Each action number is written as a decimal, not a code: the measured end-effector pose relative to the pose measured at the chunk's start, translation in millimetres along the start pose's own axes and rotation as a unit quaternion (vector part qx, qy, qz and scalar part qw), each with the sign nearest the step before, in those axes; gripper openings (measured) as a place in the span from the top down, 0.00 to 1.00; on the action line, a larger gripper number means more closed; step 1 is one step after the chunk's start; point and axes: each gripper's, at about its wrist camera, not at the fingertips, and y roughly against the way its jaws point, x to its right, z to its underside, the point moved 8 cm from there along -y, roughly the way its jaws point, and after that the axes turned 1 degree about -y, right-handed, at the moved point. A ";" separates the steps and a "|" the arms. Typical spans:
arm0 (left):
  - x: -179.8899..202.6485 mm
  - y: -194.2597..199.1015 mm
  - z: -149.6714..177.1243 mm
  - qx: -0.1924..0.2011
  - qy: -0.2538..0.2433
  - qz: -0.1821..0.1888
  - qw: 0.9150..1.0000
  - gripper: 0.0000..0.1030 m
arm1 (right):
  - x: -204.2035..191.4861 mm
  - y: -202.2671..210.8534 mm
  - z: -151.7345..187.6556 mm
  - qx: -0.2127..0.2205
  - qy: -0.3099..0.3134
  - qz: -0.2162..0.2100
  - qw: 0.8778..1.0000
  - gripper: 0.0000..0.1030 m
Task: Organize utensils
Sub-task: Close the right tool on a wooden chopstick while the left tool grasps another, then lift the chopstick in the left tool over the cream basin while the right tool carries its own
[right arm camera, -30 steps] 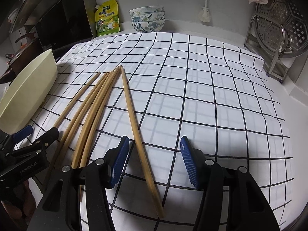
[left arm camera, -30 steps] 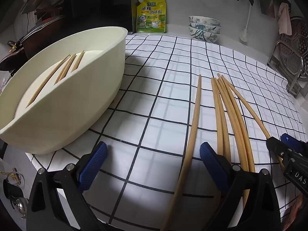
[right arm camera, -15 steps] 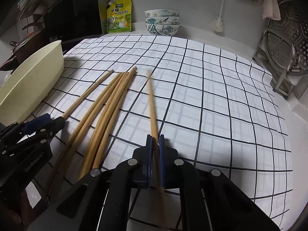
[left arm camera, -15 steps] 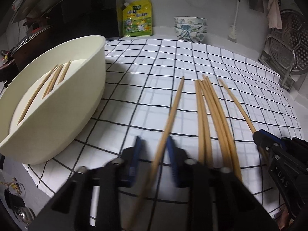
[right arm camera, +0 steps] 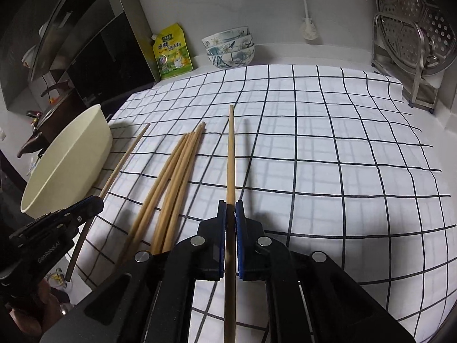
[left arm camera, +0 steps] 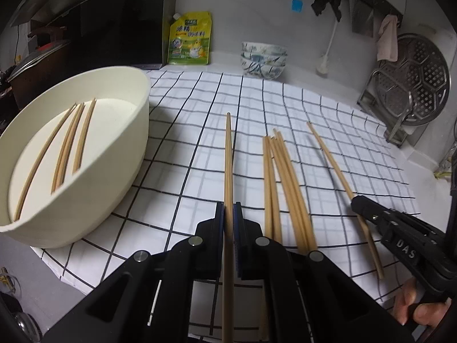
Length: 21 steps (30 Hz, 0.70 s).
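From your left wrist view, your left gripper (left arm camera: 228,214), which stood wide open a second ago with a chopstick lying loose between its pads, has now clamped narrow on that left-hand chopstick (left arm camera: 228,154); the stick points straight ahead and its far tip looks raised off the checked cloth (left arm camera: 328,108), just to the right of the cream tub (left arm camera: 120,154). The tub already holds a few chopsticks (left arm camera: 68,145) lying along its floor. The loose bundle (left arm camera: 281,177) lies on the cloth further right of the tub, untouched, and beyond it your right gripper (left arm camera: 357,201) pinches another stick at the edge of the view. From your right wrist view, that right gripper (right arm camera: 230,214) was half open a second ago and is now shut tight on the right-hand chopstick (right arm camera: 230,154), whose tip casts a shadow apart from it on the cloth, so it seems lifted; it sits well to the right of the tub (right arm camera: 71,160), with the bundle (right arm camera: 174,177) between. You have both grasps made, so the carry toward the tub looks like your next step.
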 end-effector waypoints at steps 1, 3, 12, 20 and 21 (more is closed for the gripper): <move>0.2 5.1 -2.4 0.005 0.000 0.006 1.000 0.93 | -1.8 2.4 -0.5 0.003 -0.001 -0.003 1.000 0.94; -0.2 15.0 -8.0 0.015 0.001 0.017 1.000 0.93 | -7.5 7.5 -3.0 0.009 -0.001 -0.008 1.000 0.94; -44.6 62.2 -46.3 0.075 0.021 0.016 0.997 0.93 | -67.9 35.0 -30.0 0.057 0.003 -0.057 0.997 0.94; -135.8 87.0 -71.5 0.105 0.059 -0.018 0.993 0.93 | -172.8 23.5 -64.4 0.061 0.057 -0.121 0.989 0.94; -147.7 87.3 -73.2 0.106 0.064 -0.023 0.992 0.93 | -187.9 17.2 -67.3 0.056 0.066 -0.126 0.988 0.94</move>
